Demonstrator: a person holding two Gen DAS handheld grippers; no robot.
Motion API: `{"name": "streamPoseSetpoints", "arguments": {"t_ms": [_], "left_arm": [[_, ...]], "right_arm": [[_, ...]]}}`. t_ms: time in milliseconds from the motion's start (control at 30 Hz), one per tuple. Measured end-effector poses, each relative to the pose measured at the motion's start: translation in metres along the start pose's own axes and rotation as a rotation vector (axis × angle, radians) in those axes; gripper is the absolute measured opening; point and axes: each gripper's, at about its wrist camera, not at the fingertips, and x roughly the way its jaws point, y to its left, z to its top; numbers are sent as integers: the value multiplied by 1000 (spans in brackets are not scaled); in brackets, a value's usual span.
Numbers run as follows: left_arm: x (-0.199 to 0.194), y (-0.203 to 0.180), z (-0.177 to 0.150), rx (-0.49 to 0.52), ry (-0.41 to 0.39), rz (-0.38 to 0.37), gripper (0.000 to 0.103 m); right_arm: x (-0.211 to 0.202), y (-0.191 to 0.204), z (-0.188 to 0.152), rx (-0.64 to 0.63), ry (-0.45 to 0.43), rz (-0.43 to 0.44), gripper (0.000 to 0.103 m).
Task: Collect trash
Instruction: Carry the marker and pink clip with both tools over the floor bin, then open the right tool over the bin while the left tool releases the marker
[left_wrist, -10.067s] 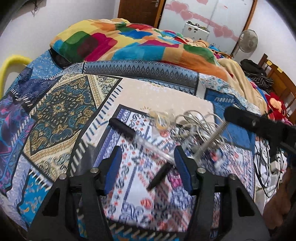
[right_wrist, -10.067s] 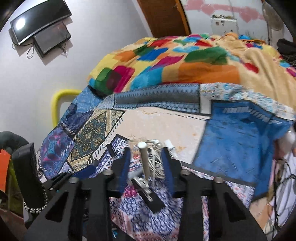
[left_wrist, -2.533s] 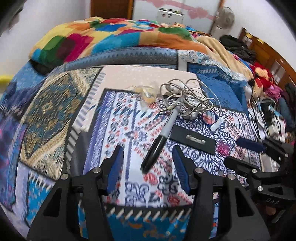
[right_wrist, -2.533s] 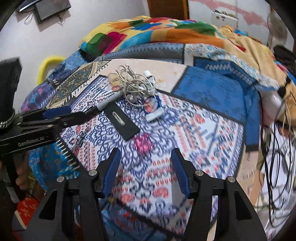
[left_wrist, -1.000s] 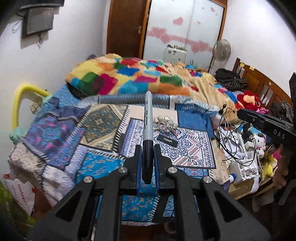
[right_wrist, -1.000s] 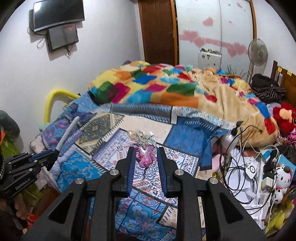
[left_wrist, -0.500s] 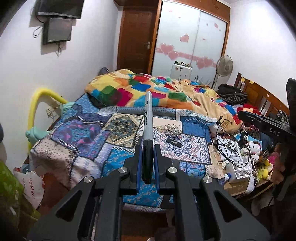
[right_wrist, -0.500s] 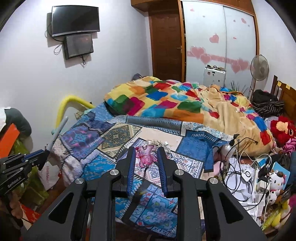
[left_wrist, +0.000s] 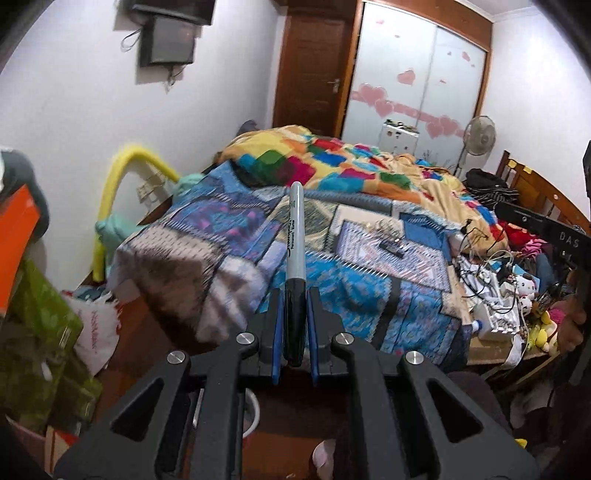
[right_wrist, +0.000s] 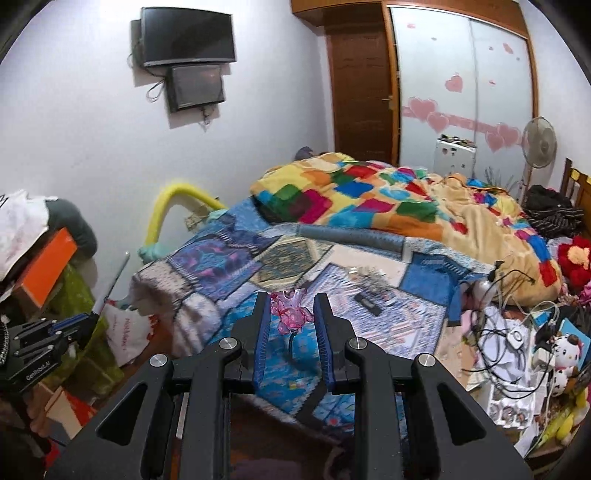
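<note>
In the left wrist view, the left gripper (left_wrist: 292, 321) has its blue pads pressed against the black cap of a permanent marker (left_wrist: 294, 254). The marker stands straight out along the fingers toward 12 o'clock, its grey barrel reaching over the patterned bedspread (left_wrist: 221, 236). On the bed at about 1 o'clock of the marker tip lie a tangle of cable (left_wrist: 382, 223) and, just below it, a small black flat object (left_wrist: 392, 249). The right gripper (left_wrist: 543, 229) enters from the 3 o'clock edge as a dark arm, with part of a hand (left_wrist: 570, 325) below it. A yellow padded rail (left_wrist: 122, 184) curves at 10 o'clock beside the bed, and a white plastic bag (left_wrist: 98, 332) sits on the floor at 8 o'clock.

In the right wrist view, the right gripper (right_wrist: 291, 314) is nearly closed, gripping a crumpled pink wrapper (right_wrist: 290, 312) between its blue pads; the wrapper sits up near the fingertips, above the bed's edge. At 9 o'clock the left gripper (right_wrist: 79, 321) appears, the marker (right_wrist: 112, 280) sticking up from it toward 1 o'clock. The black flat object (right_wrist: 367, 301) and cable (right_wrist: 365, 275) lie on the bedspread (right_wrist: 229, 258) at 1 o'clock of the wrapper. A television (right_wrist: 188, 37) hangs on the wall at 11 o'clock.
</note>
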Motion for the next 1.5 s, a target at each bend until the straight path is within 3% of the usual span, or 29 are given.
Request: {"name": "streamPoseSetpoints", "arguments": {"t_ms": [333,767,1167,1333,1400,1467,1500], "left_arm": [[0,60,-49,-94,73,60,11],[45,115,-97,-174,210,117,11],[90,152,-132,-266,345,147,11],[102,159,-140,-296,376,145,11],[109,161,-142,-300,390,143,11],[113,160,-143,-297,397,144,11],[115,160,-143,-296,399,143,11]], "right_arm": [[24,76,-19,-83,75,122,21],[89,171,-49,-214,234,289,21],[165,235,-95,-325,438,394,22],[195,242,-103,-293,491,399,22],[206,243,-104,-289,539,401,26],[215,243,-105,-277,582,409,40],[217,242,-105,-265,591,413,43]]}}
